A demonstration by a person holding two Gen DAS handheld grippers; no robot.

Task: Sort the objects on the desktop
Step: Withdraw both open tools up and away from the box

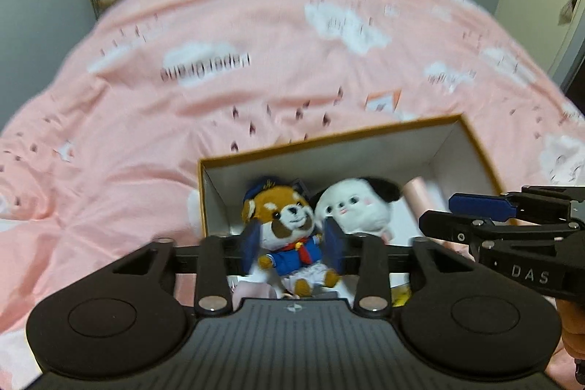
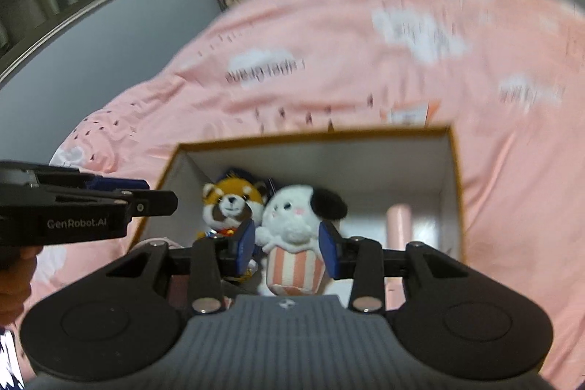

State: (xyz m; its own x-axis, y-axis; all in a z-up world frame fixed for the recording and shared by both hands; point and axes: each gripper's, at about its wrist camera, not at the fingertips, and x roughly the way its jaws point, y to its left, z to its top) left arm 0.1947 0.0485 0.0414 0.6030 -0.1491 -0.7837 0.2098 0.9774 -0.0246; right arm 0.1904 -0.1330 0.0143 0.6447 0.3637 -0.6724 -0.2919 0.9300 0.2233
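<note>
Pink bedding point(image 1: 182, 134) printed with white clouds covers the bed and supports an open cardboard box point(image 1: 365, 148) with an orange-brown rim and white inner walls. All positions below are given relative to this box.

Left of the box, in the right wrist view, the left gripper point(image 2: 146, 198) enters from the frame's left edge, level with the box's left wall. In its own view, the left gripper point(image 1: 292, 243) sits at the near rim of the box. Its blue pads point(image 1: 252, 240) stand on either side of a red panda toy point(image 1: 289, 233), which wears a blue cap, a blue jacket and a red scarf. The pads flank the toy's body closely; whether they press it or merely bracket it cannot be told from these views. The toy is upright in the left part of the box.

Just beside it, toward the middle of the box, stands a white dog toy point(image 2: 296, 229) with one black ear and a pink-and-white striped lower half. The two toys touch. The right gripper point(image 2: 287, 247) is at the near rim, its blue pads point(image 2: 329, 243) set on either side of the striped half; firm contact cannot be confirmed.

Toward the right wall of the box lies a pale pink cylinder point(image 2: 398, 225), apart from the toys. In the left wrist view, the right gripper point(image 1: 449, 211) comes in from the right edge, above the near right corner of the box.
</note>
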